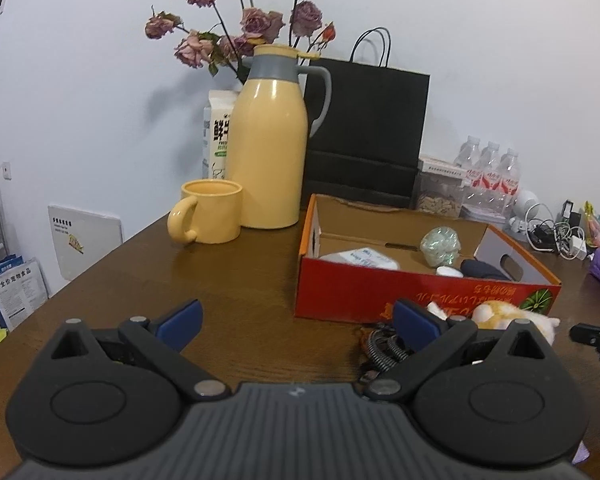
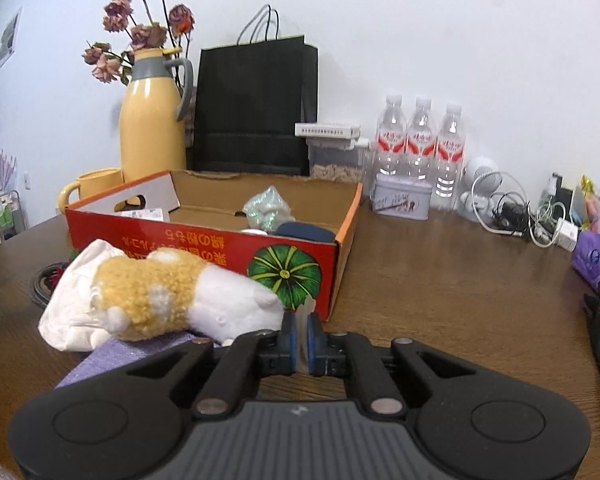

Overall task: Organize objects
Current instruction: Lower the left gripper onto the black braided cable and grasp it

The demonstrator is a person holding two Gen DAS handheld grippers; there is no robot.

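A red and orange cardboard box (image 1: 400, 292) (image 2: 204, 240) lies on the brown table and holds a crumpled clear wrapper (image 1: 440, 245) (image 2: 267, 208), a white packet (image 1: 360, 258) and a dark blue item (image 2: 306, 231). A tan and white plush toy (image 2: 172, 296) (image 1: 500, 314) lies in front of the box on white cloth (image 2: 74, 300). My right gripper (image 2: 302, 334) is shut on a thin clear tag beside the plush. My left gripper (image 1: 296, 322) is open and empty, above the table left of the box. A coiled spring item (image 1: 382, 346) lies by its right finger.
A yellow jug (image 1: 270, 148), yellow mug (image 1: 208, 214), milk carton (image 1: 218, 136), dried roses and a black paper bag (image 1: 366, 132) stand behind the box. Three water bottles (image 2: 420, 144), a tin (image 2: 402, 196), cables and a purple item (image 2: 592, 260) sit at right.
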